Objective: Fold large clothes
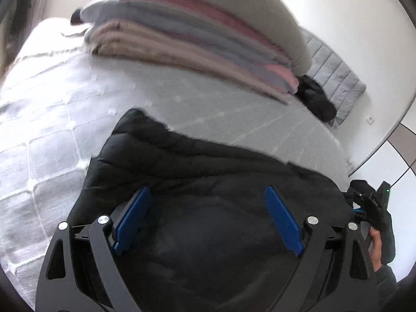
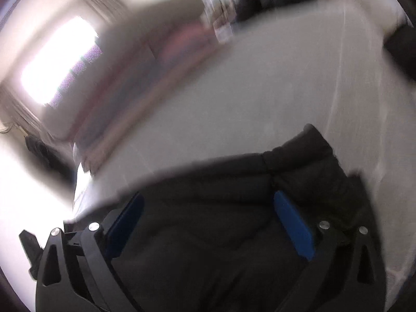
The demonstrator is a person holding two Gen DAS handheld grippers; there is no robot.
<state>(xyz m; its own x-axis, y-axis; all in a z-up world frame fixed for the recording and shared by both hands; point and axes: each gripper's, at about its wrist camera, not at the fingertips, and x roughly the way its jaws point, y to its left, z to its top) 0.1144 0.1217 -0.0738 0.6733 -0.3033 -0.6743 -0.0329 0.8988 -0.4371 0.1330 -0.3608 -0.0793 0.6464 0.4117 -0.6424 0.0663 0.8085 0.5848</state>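
a: where is the big coat?

b: the black puffy jacket [image 1: 208, 182] lies on the bed [image 1: 52, 130], at the near edge. the pile of folded clothes [image 1: 182, 39] sits behind the jacket, further up the bed

a: what are the tools doing?

b: the left gripper [image 1: 209, 215] is spread wide over the jacket, pinching nothing. the right gripper [image 2: 210, 223] is spread wide over the jacket too, with nothing caught between its blue pads [image 2: 293, 228]. a hand [image 1: 375, 249] holds the right tool just past the jacket's side

a: so what should they do now?

b: i think they are getting ready to grab it for a fold. best to go low, take a thick edge on each side of the jacket, squeeze well, then lift both sides together so it folds flat and straight

a: is it hard to hold?

b: maybe. the jacket looks shiny, slippery and fat with soft bumps, so a thin pinch could slide off. the bed cover looks white with stitched squares. the pile behind the jacket looks soft, in tan, blue, pink and grey. a grey quilted thing [image 1: 335, 78] lies beside that pile. the right view is blurry, so small bits are hard to tell
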